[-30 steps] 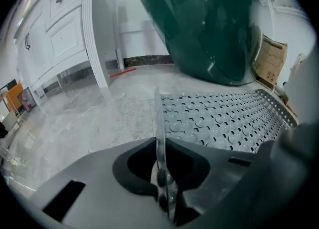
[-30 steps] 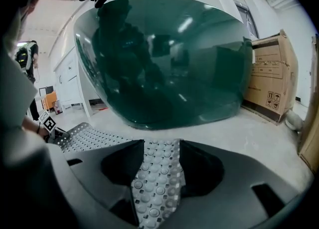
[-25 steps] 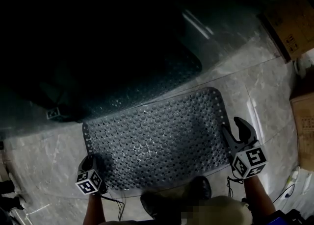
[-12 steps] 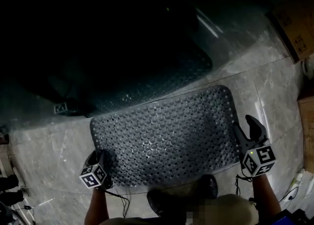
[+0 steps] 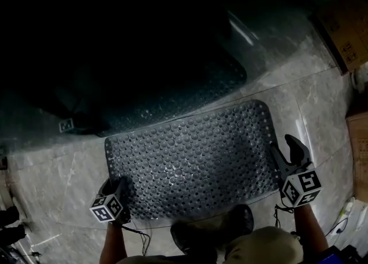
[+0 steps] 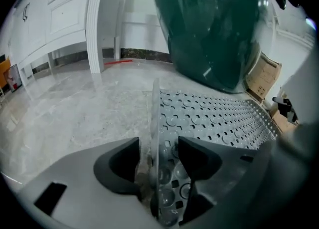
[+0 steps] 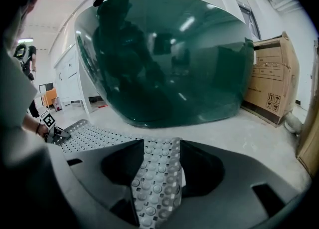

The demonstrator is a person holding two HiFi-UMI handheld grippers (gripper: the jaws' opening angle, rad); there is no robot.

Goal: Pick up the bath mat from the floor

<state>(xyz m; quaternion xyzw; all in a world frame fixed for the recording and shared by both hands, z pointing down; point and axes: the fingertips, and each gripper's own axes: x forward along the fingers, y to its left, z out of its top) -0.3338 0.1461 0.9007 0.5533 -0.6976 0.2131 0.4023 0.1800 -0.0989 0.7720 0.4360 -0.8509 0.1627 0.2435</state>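
Note:
The dark studded bath mat lies flat on the marble floor in front of a tub. My left gripper is at the mat's near left corner. In the left gripper view that gripper has the mat's edge standing upright between its jaws with a gap on each side; the jaws have just been opening. My right gripper is at the mat's right end, fingers spread. In the right gripper view a strip of mat runs up between its wide-set jaws.
A big dark green tub stands just beyond the mat. Cardboard boxes are at the right, by the wall. The person's shoes are at the mat's near edge. White cabinets line the far left.
The whole head view has shifted a little to the right. Both grippers keep their places at the mat's two ends, and the mat lies flat as before.

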